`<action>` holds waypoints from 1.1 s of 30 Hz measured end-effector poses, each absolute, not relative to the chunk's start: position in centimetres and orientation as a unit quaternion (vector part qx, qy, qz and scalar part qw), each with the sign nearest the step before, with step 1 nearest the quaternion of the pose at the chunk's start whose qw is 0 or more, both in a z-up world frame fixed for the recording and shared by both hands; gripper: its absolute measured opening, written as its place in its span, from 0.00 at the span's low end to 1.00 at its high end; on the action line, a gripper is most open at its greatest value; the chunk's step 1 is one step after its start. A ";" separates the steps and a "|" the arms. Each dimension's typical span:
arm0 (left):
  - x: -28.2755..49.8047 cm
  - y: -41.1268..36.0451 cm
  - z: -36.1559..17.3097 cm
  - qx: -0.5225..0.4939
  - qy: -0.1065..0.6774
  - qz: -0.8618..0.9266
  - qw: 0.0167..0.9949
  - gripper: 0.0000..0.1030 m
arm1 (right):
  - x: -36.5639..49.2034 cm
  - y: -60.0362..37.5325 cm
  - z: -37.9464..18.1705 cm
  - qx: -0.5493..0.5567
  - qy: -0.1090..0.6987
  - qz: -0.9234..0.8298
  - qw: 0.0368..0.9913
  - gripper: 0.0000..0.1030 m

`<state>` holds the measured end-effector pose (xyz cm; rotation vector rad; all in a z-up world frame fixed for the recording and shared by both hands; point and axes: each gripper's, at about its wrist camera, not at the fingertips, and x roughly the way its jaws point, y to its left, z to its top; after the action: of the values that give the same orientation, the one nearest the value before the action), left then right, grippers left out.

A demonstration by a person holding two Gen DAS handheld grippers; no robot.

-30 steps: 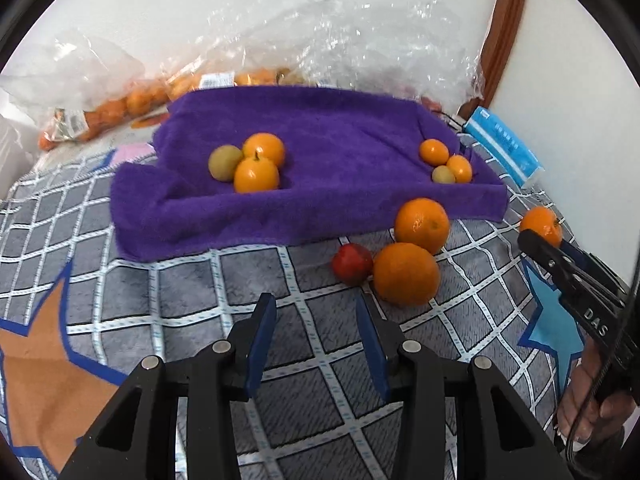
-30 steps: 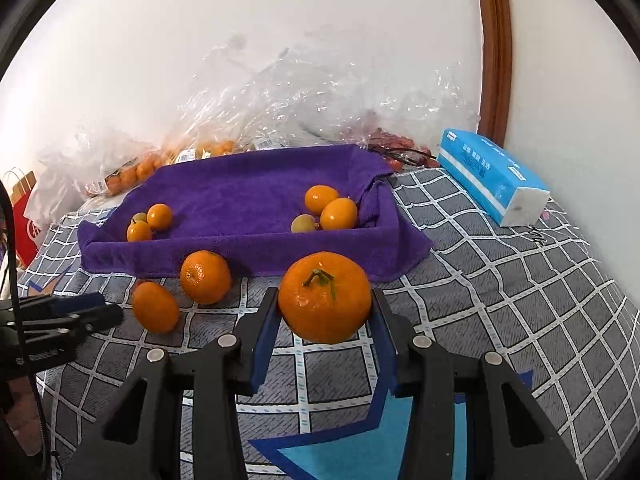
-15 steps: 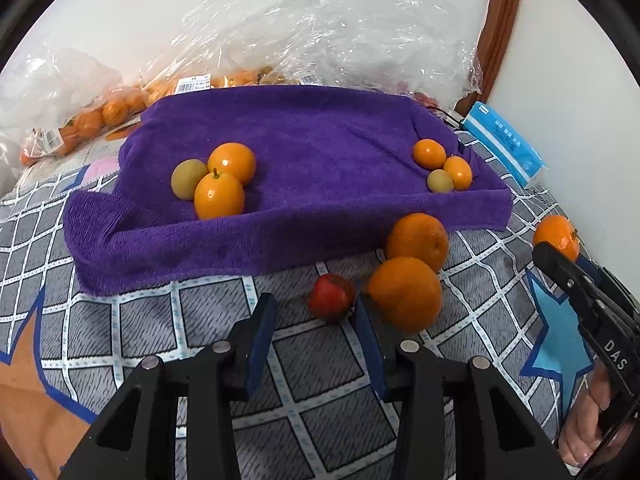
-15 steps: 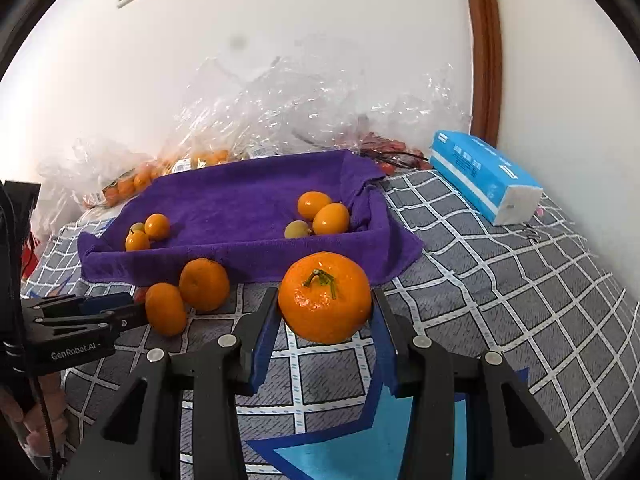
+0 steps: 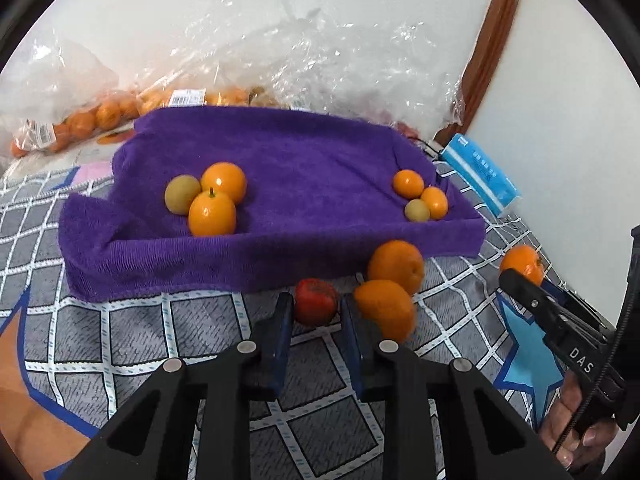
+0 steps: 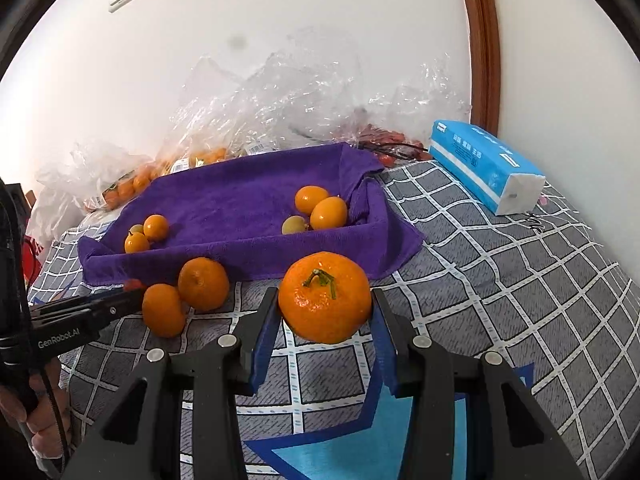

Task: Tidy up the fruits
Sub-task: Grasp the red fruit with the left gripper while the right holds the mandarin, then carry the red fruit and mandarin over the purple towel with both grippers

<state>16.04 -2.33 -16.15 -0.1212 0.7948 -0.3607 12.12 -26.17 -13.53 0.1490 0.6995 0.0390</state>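
Observation:
My left gripper [image 5: 315, 312] is open, its fingers on either side of a small red fruit [image 5: 315, 301] lying on the checked cover just in front of the purple towel [image 5: 300, 160]. Two mandarins [image 5: 390, 276] lie right of it. My right gripper [image 6: 325, 304] is shut on a large mandarin with a green stem [image 6: 325, 298], held above the cover; it shows in the left wrist view [image 5: 522, 264]. On the towel [image 6: 240, 196] are two small groups of kumquats, left [image 5: 208, 196] and right [image 5: 420, 196].
Clear plastic bags of fruit [image 5: 280, 60] lie against the wall behind the towel. A blue tissue pack [image 6: 484, 164] lies at the right. A brown door frame [image 6: 482, 40] stands at the back right.
My left gripper has moved forward to the red fruit, which now sits between its fingers. My right gripper still holds the mandarin and has barely moved.

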 end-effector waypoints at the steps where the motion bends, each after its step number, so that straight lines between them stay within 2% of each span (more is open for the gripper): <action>1: 15.8 -2.5 -15.9 -0.055 0.378 -0.174 0.908 0.23 | 12.1 -26.1 -13.6 0.071 0.343 0.022 0.936 0.42; 5: 15.2 -2.8 -15.0 -0.038 0.351 -0.163 0.921 0.23 | 12.4 -26.0 -13.7 0.074 0.350 0.036 0.933 0.42; 10: 15.2 -2.0 -14.2 -0.047 0.357 -0.156 0.920 0.23 | 12.6 -26.4 -13.3 0.086 0.350 0.040 0.932 0.42; 19: 14.9 -0.8 -10.4 -0.049 0.341 -0.125 0.930 0.23 | 14.2 -24.7 -8.4 0.068 0.321 0.075 0.942 0.42; 26: 17.1 0.7 -8.5 -0.073 0.328 -0.094 0.937 0.23 | 16.7 -23.5 -5.3 0.062 0.293 0.096 0.949 0.42; 33: 20.1 1.5 -8.5 -0.096 0.324 -0.068 0.939 0.23 | 20.0 -22.7 -4.5 0.082 0.288 0.116 0.947 0.42</action>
<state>20.07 1.55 -8.47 -0.1969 0.6618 -0.1380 20.04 -22.72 -4.50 0.1671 0.5870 0.2355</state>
